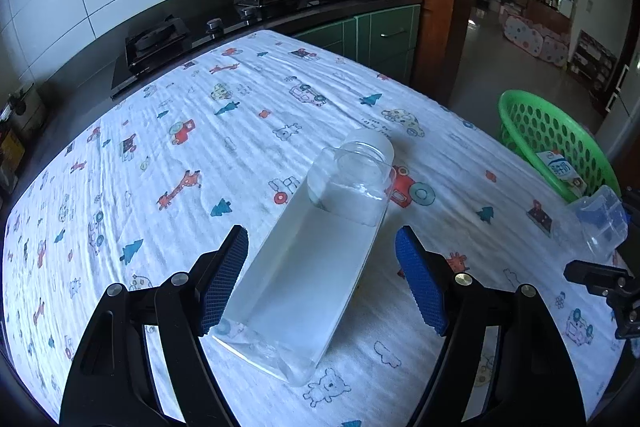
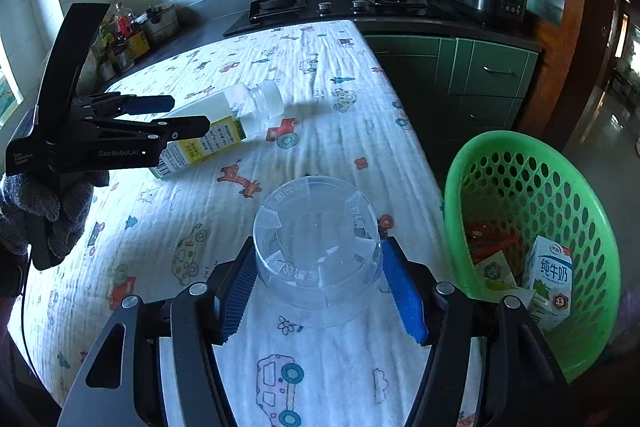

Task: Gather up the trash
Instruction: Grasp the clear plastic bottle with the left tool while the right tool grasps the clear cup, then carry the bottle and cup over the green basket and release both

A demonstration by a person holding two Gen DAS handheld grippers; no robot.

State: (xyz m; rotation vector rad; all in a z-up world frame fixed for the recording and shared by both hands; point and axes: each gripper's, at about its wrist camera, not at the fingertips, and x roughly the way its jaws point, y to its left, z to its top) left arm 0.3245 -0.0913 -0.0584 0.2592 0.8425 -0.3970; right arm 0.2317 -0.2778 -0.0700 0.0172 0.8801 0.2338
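The bottle (image 1: 316, 251) is lying on its side on the tablecloth (image 1: 160, 131), its long axis running straight out between your left gripper's (image 1: 320, 279) spread jaws, cap pointing away. Your right gripper (image 2: 320, 287) is pinching a clear plastic tub (image 2: 316, 251) just beside the green basket (image 2: 600, 227), which is sitting off the table's right edge.

Two wrist fisheyes, both angled down over the table (image 1: 120, 187).
Each faces the stove wall, close-up; shared: bottle (image 1: 304, 267), green basket (image 2: 520, 227).
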